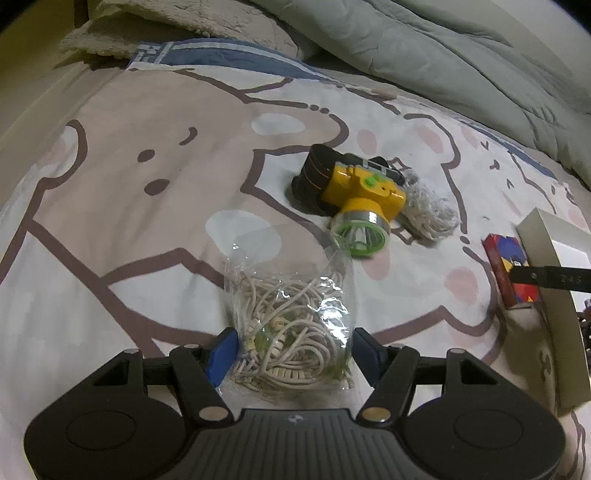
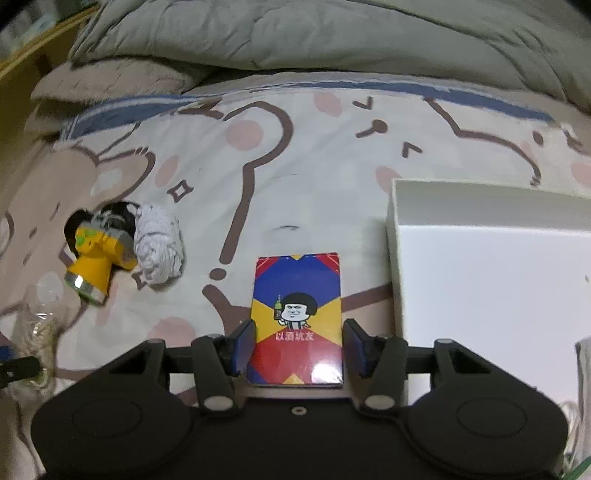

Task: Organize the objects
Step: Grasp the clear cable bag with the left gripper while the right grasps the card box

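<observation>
Gripping left: left gripper (image 1: 291, 354) is closing its blue pads on the clear bag of cords (image 1: 290, 325), both pads pressing the plastic at its near end while the bag is lying on the bed sheet (image 1: 110, 184).
Gripping right: right gripper (image 2: 299, 347) is clamping the card box (image 2: 297, 317) across its near end, a pad on each long edge; the box is lying flat, just left of the white box (image 2: 491, 280).
Lifting advice, left: the bag is looking soft and slippery, so squeezing the cord bundle and not only the film, then raising slowly, should be keeping it from sliding out.
Lifting advice, right: the glossy wrap is looking slick; lifting straight up and clearing the white box's wall before moving across seems wise.
Lying further out: yellow headlamp (image 1: 354, 192) and white rope bundle (image 1: 428, 206) are resting side by side, touching, well beyond the bag.
Waiting destination: the white box, open on top, is probably serving as the container.
Backing the scene: grey quilt (image 2: 332, 33) is bunching at the far edge.
</observation>
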`<state>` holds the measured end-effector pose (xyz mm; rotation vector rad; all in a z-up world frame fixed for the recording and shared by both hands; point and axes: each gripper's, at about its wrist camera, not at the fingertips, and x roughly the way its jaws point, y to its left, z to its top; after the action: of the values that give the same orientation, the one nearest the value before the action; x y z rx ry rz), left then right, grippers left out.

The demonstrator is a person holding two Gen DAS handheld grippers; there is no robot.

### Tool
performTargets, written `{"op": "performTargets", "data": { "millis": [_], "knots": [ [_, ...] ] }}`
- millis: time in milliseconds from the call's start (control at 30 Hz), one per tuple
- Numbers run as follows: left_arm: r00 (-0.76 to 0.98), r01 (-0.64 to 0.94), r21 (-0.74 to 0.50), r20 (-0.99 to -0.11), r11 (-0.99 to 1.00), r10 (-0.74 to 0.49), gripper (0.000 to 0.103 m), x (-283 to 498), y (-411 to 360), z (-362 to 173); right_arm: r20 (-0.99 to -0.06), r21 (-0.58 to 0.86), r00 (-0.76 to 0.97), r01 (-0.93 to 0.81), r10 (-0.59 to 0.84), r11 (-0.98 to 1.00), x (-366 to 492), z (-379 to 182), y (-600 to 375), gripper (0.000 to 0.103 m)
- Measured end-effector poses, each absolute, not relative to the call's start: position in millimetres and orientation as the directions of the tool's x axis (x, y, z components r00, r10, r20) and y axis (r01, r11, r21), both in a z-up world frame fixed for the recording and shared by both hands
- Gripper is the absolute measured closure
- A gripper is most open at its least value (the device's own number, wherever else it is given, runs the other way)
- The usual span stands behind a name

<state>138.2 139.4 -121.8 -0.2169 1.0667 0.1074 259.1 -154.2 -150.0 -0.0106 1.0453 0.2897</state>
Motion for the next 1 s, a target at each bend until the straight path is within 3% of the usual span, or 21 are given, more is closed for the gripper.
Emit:
{"op": "performTargets", "data": {
  "millis": [133, 300, 767, 1000],
  "knots": [
    [0.487, -0.201, -0.132, -0.873, 0.971, -0.018, 0.034, 137, 141, -122, -0.855, 0.065, 0.479, -0.279, 0.197, 0.958, 256, -154, -142, 0.04],
    [0.491, -0.198, -0.118, -0.871, 0.973, -0.006, 0.032, 141, 141, -122, -0.856, -0.051, 0.5, -0.337, 0.132, 0.94, 249, -160, -127, 0.041],
    [0.476, -0.233, -0.098, -0.879, 0.968, 0.025, 0.022, 149, 142, -124, -0.874, -0.069, 0.46, -0.44, 0.159, 0.895, 212, -160, -114, 0.042],
    [0.459, -0.26, -0.087, -0.887, 0.962, 0.043, 0.017, 155, 139, -128, -0.905, -0.006, 0.364, -0.529, 0.22, 0.849, 176, -151, -109, 0.042]
  ]
}}
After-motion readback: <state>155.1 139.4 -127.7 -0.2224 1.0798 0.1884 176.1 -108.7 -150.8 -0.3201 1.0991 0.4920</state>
